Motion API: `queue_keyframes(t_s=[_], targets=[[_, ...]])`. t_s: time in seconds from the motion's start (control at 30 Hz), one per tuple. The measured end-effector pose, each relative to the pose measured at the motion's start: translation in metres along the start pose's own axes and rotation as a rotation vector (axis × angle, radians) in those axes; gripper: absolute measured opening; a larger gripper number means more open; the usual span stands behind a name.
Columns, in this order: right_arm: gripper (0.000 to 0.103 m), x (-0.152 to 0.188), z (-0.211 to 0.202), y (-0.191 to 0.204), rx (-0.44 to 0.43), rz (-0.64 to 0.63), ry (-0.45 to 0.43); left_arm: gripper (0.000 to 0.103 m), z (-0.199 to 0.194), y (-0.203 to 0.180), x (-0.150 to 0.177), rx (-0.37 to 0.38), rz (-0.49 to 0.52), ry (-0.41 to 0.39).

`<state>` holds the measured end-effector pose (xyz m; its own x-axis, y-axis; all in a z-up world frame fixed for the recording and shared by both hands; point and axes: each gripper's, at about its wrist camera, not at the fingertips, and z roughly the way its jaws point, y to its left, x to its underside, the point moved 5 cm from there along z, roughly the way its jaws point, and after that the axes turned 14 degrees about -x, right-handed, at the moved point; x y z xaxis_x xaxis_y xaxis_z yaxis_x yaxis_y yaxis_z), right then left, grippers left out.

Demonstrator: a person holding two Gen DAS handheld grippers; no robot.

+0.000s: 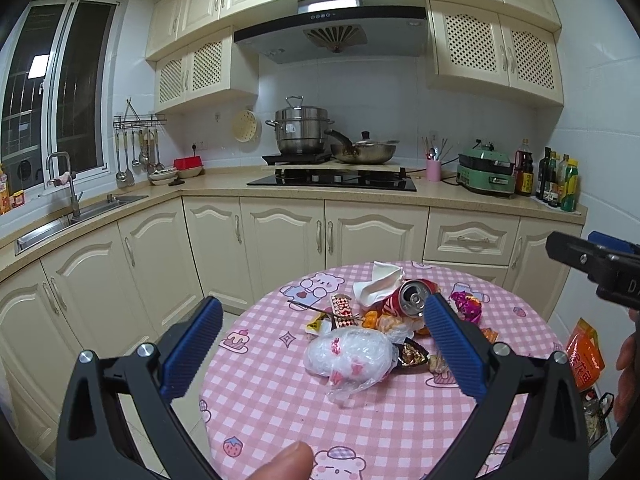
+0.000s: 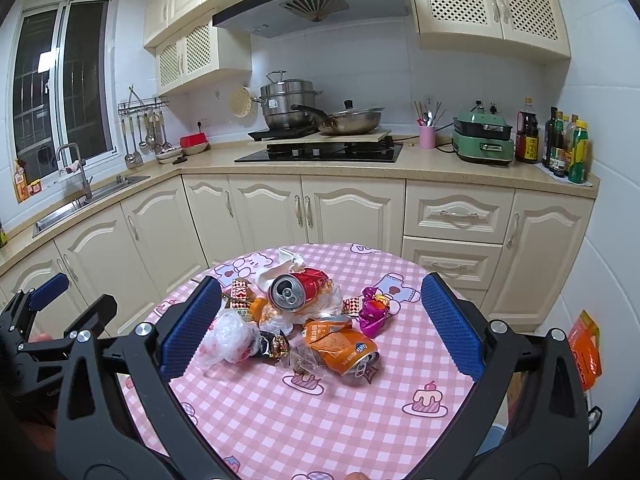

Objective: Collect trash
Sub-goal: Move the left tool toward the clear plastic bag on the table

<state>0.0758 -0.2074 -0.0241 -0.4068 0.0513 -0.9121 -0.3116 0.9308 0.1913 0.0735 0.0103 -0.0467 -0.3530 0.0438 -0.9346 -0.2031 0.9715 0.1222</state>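
Pink-checked tablecloth (image 2: 280, 420): covered a round table that carried the trash pile.
Left gripper (image 1: 322, 344): jaws spread wide, empty, held above the table's near edge; crumpled plastic bag (image 1: 348, 354) lay between its fingers.
Right gripper (image 2: 320, 324): jaws spread wide, empty; pile lay ahead between the fingers.
Red can (image 2: 296, 288): on its side, mouth toward the cameras.
Orange can (image 2: 344, 350): crushed, nearest the right gripper.
Purple wrapper (image 2: 372, 310): just right of the cans, possibly foil.
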Motion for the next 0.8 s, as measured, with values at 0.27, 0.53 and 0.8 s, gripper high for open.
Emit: queue_keyframes(t_s=[0.27, 0.53, 0.8], targets=[[0.098, 0.008, 0.010, -0.015, 0.020, 0.026, 0.024, 0.099, 0.023, -0.016, 0.020, 0.021, 0.056, 0.055], [0.098, 0.016, 0.021, -0.021, 0.030, 0.032, 0.050, 0.099, 0.041, -0.025, 0.029, 0.021, 0.060, 0.079], [0.098, 0.033, 0.038, -0.037, 0.043, 0.067, 0.098, 0.099, 0.075, -0.046, 0.048, 0.036, 0.104, 0.155]])
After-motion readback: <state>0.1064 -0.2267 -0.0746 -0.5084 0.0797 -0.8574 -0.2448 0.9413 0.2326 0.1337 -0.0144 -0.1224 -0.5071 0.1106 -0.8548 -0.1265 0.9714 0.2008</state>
